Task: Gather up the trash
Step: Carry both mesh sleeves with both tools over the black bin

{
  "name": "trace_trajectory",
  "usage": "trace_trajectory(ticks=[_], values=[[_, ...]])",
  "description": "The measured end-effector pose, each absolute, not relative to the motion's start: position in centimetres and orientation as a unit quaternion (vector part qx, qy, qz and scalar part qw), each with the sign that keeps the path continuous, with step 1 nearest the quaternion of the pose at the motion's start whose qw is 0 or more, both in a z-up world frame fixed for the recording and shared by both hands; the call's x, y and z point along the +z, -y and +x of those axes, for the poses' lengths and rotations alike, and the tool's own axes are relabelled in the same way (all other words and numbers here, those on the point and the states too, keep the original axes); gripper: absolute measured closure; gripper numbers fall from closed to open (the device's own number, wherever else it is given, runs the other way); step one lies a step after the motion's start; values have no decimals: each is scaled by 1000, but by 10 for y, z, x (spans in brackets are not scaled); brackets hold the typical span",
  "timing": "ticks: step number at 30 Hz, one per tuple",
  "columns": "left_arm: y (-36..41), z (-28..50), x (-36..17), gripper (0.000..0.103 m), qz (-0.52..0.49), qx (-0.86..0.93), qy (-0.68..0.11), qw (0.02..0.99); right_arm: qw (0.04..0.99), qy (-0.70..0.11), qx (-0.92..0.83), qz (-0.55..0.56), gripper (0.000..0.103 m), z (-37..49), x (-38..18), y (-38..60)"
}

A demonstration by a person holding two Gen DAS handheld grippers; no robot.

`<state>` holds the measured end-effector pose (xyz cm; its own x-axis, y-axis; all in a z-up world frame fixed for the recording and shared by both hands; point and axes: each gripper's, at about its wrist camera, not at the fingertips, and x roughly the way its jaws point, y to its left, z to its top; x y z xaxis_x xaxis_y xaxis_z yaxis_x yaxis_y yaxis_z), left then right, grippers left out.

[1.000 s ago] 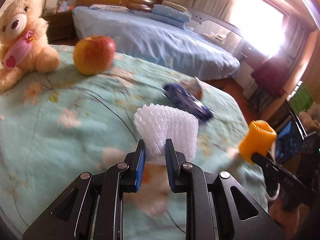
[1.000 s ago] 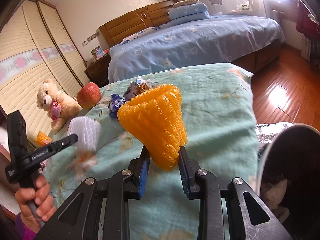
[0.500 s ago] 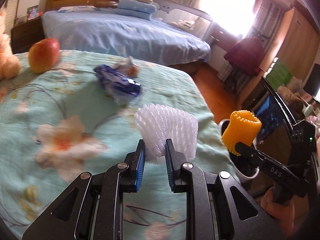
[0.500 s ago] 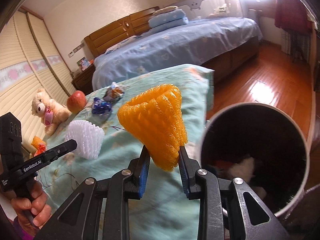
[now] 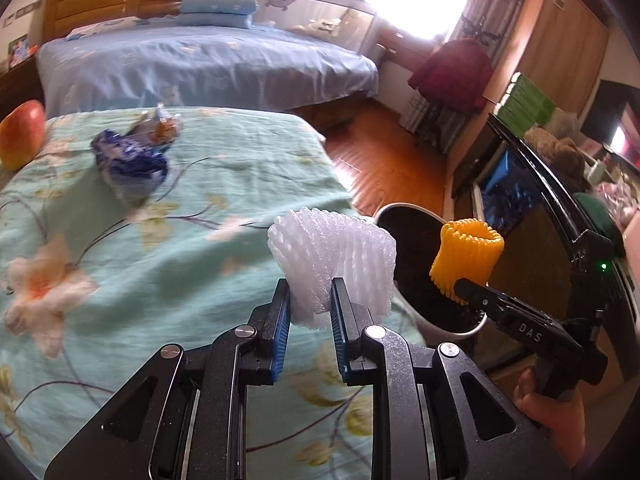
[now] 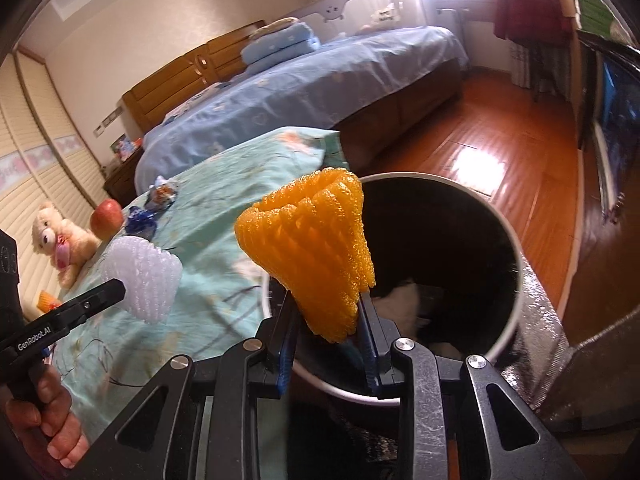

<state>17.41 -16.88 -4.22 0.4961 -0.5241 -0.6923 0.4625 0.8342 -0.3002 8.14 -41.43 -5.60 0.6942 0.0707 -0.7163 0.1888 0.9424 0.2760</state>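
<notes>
Orange foam net (image 6: 316, 256) sits pinched in my right claw (image 6: 326, 338), over the mouth of the bin (image 6: 516, 280). My left claw (image 5: 307, 312) grips the white net (image 5: 332, 264) above the bed (image 5: 200, 208) edge, just beside the bin. Two wrappers (image 5: 130, 158) lie on the bed near an apple (image 5: 22, 134).

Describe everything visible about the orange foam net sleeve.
The orange foam net sleeve is a soft, ribbed mesh tube, flared and open at its top and pinched narrow at the bottom. The right gripper is shut on that lower end, holding it upright in the air over the open round bin. Nothing else touches it.
</notes>
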Motion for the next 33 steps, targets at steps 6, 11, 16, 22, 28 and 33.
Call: trace_trajectory(ticks=[6, 11, 16, 22, 28, 33], values=[[192, 172, -40, 85, -24, -300, -409, 861, 904, -389, -48, 171, 75, 75, -57, 428], [209, 171, -41, 85, -14, -308, -411, 858, 904, -389, -55, 170, 75, 74, -59, 435], [221, 171, -41, 85, -3, -314, -412, 855, 902, -390, -59, 175, 75, 73, -62, 441], [233, 172, -42, 85, 8, -316, -413, 854, 901, -390, -66, 180, 74, 70, -65, 449], [245, 172, -41, 85, 19, -319, -412, 853, 900, -390, -70, 181, 74, 69, -65, 456], [252, 174, -42, 85, 23, -322, -415, 851, 900, -391, -71, 181, 74, 69, -65, 457]])
